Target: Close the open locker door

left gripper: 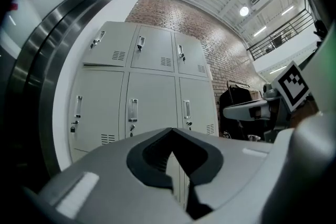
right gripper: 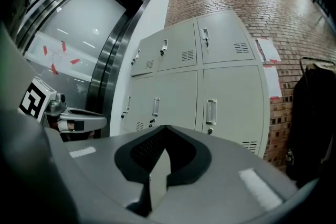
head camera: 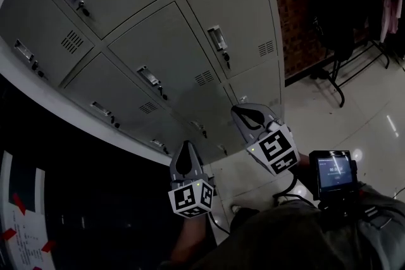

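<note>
Grey steel makes up the locker bank (head camera: 164, 41), which fills the head view from 9 o'clock round to 1 o'clock. Its doors (head camera: 237, 22) carry vertical handles, small locks and louvred vents. As far as the views show, each door lies flush with its frame and none stands swung out.

The left claw (head camera: 185, 147) sits near 6 o'clock in the head view, pointing up at the lowest row of doors but apart from them. In the left gripper view its dark pads meet at the tips, clenched on nothing. The right claw (head camera: 243, 114) is just beside it toward 4 o'clock, angled at the bottom right corner of the bank and also clear of the metal. In the right gripper view its pads are likewise pressed together, with no thing between them. Each claw carries a cube with square markers (head camera: 190, 197) at its rear.

A red brick wall (head camera: 294, 9) stands to the right of the lockers at 1 o'clock. A black clothes rack (head camera: 345, 3) hung with dark garments stands at 2 o'clock on the glossy pale floor (head camera: 354, 117). A small lit screen (head camera: 333, 172) shows at 4 o'clock beside the right claw's cube. A white curved band (head camera: 38, 92) runs along the bank's left side at 9 o'clock.
</note>
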`<state>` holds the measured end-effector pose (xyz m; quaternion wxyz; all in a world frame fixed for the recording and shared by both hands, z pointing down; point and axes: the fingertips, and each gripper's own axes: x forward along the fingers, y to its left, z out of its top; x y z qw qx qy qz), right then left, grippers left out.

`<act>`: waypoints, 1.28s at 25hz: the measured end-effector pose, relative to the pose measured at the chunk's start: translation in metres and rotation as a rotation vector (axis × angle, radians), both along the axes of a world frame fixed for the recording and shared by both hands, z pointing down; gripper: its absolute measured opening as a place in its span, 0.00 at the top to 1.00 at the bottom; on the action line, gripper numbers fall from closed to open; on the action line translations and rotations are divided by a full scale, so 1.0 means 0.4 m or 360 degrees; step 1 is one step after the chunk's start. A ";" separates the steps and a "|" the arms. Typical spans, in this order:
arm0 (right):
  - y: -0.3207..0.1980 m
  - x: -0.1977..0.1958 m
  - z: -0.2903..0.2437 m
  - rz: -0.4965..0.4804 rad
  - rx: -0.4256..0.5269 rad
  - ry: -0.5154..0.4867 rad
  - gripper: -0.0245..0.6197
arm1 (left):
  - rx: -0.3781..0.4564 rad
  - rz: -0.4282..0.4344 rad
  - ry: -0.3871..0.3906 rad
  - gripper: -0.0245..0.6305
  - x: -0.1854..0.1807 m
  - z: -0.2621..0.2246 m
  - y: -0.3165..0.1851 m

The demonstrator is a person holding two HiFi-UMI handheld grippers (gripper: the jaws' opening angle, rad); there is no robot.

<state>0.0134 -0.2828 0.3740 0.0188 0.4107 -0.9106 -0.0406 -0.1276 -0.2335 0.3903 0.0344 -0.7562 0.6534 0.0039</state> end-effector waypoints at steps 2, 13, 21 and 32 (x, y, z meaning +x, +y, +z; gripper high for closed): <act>0.034 0.016 -0.003 -0.0007 0.0001 -0.0008 0.95 | -0.0003 -0.0014 -0.0013 0.96 0.015 0.000 0.033; 0.263 0.030 -0.020 0.0083 0.0014 -0.0051 0.95 | 0.0071 0.0077 -0.0014 0.96 0.030 -0.044 0.220; 0.465 -0.011 0.027 0.0172 -0.0060 -0.0014 0.95 | 0.0022 0.0190 0.0025 0.96 0.003 -0.004 0.396; 0.597 0.004 0.050 0.0218 -0.0126 -0.0013 0.95 | -0.0005 0.0199 0.0062 0.96 -0.004 0.020 0.505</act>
